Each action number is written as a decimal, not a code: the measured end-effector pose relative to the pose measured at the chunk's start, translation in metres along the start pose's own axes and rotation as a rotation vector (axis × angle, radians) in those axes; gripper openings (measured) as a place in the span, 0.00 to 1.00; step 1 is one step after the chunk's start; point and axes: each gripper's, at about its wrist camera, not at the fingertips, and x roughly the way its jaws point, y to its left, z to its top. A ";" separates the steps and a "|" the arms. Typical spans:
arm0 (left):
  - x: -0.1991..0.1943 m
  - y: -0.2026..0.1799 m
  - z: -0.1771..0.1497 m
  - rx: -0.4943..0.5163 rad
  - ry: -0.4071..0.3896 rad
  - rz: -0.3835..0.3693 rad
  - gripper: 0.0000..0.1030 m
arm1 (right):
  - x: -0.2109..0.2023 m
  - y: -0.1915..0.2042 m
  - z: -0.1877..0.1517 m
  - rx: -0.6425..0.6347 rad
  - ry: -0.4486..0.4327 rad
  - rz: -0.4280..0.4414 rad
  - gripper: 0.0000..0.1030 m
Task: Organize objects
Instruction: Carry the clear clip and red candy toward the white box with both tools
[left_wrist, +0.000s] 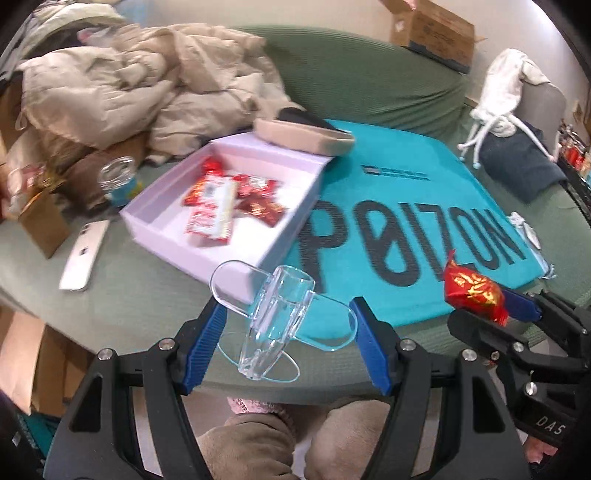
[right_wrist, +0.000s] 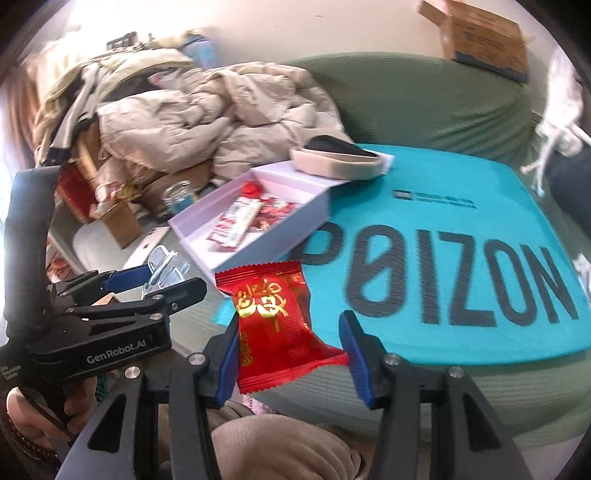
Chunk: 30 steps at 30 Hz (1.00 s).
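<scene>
Your left gripper (left_wrist: 288, 325) is holding a clear plastic stand (left_wrist: 275, 321) between its fingers, above the front edge of the green sofa (left_wrist: 369, 74). Your right gripper (right_wrist: 290, 338) is pinching a red snack packet (right_wrist: 275, 325) over the teal bag (right_wrist: 443, 240). The white box (left_wrist: 229, 206), holding more red packets (left_wrist: 221, 203), is lying just beyond.

Red-and-gold snack packet (right_wrist: 275, 325) — teal bag (right_wrist: 461, 258), perhaps black-lettered
</scene>
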 end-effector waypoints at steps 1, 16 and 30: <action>-0.003 0.006 -0.002 -0.006 0.001 0.013 0.66 | 0.001 0.007 0.001 -0.010 0.002 0.010 0.50; -0.024 0.078 -0.016 -0.097 -0.003 0.097 0.66 | 0.027 0.083 0.015 -0.146 0.048 0.113 0.50; -0.028 0.099 -0.024 -0.146 0.008 0.148 0.66 | 0.043 0.107 0.017 -0.219 0.069 0.191 0.50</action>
